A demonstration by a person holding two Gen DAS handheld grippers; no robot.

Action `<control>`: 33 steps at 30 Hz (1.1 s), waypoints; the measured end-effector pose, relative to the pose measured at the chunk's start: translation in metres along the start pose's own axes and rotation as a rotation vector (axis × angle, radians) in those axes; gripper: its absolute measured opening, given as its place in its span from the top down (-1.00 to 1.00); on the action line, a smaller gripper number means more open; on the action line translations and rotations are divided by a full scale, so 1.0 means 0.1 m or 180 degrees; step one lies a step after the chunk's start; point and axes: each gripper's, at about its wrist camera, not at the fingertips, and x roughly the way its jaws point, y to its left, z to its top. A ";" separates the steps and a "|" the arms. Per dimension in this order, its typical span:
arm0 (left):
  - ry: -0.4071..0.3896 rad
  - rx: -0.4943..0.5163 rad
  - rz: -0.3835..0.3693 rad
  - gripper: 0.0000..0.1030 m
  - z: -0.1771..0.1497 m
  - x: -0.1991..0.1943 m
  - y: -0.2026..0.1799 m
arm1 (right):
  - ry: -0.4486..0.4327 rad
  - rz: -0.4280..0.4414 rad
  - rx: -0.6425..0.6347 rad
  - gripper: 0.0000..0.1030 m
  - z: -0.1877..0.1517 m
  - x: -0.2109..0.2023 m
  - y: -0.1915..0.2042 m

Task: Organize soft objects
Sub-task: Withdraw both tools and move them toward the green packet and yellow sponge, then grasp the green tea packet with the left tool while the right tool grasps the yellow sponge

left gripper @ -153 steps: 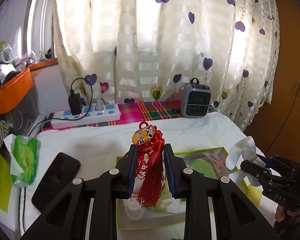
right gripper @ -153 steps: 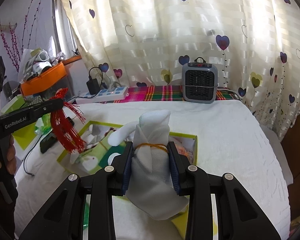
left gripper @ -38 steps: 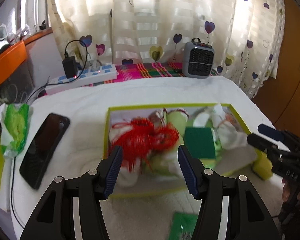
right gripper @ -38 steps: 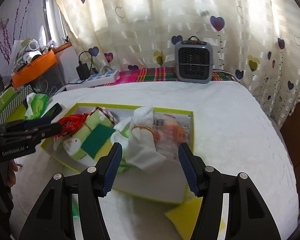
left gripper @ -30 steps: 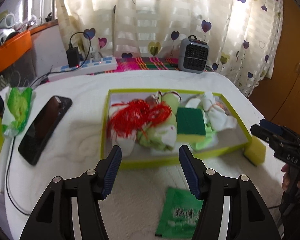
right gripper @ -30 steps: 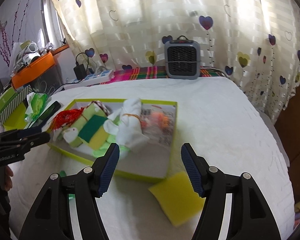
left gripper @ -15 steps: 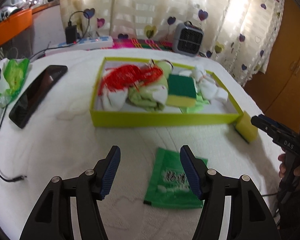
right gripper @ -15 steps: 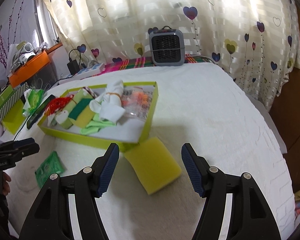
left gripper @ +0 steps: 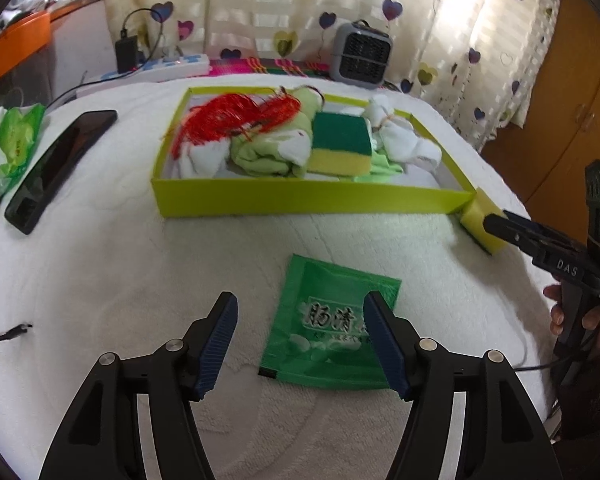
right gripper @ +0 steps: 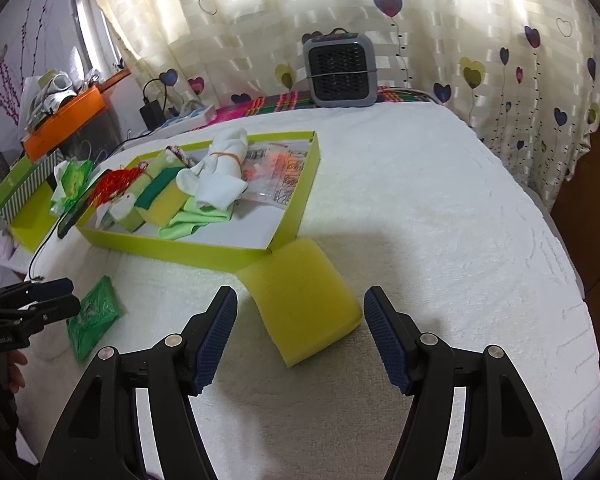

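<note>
Left tongs (left gripper: 300,344) view alone shows phone (left gripper: 58,168).

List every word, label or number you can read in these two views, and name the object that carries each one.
"DAS": on the right gripper.
"GenRobot.AI": on the left gripper, small and partly cut off.
"肠清": large characters on the green packet; its smaller print is blurred.
Printed sheet in the tray: unreadable.
</note>
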 end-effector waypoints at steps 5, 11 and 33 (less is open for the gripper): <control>0.0035 0.0037 -0.0033 -0.30 -0.03 0.04 -0.07 | 0.0057 0.0018 -0.0099 -0.38 -0.01 0.04 0.03; 0.0068 0.0047 -0.0021 -0.37 -0.04 0.07 -0.13 | 0.0146 0.0019 -0.0122 -0.40 -0.01 0.11 0.03; 0.0029 0.0025 0.0101 -0.04 -0.04 0.08 -0.18 | 0.0163 -0.0183 -0.0027 -0.29 -0.01 0.12 -0.04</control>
